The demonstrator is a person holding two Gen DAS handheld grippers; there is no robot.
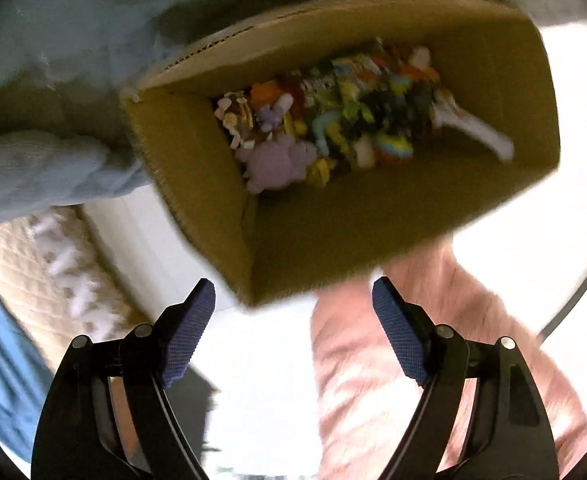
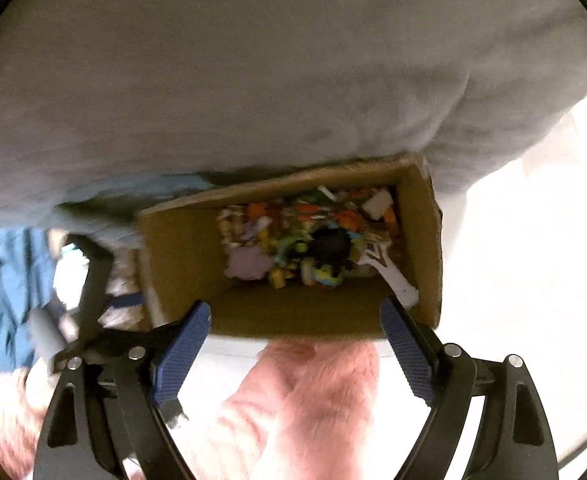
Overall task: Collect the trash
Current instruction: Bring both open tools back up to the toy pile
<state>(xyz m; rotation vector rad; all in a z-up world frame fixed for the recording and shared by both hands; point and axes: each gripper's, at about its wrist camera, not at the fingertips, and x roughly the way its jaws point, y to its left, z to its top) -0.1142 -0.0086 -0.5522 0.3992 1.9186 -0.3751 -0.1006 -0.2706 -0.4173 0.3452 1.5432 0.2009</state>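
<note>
Both tongs hang wide open and empty over the box: the left gripper (image 1: 293,312) and the right gripper (image 2: 295,322) each show bare blue pads with nothing pinched between them. Just beyond their tips sits the cardboard box (image 1: 197,184), its bottom already heaped with colourful trash (image 1: 325,120), including a pale purple piece (image 1: 277,162). Collecting looks well along; whether any scraps remain outside, this blurry view doesn't show.
</note>
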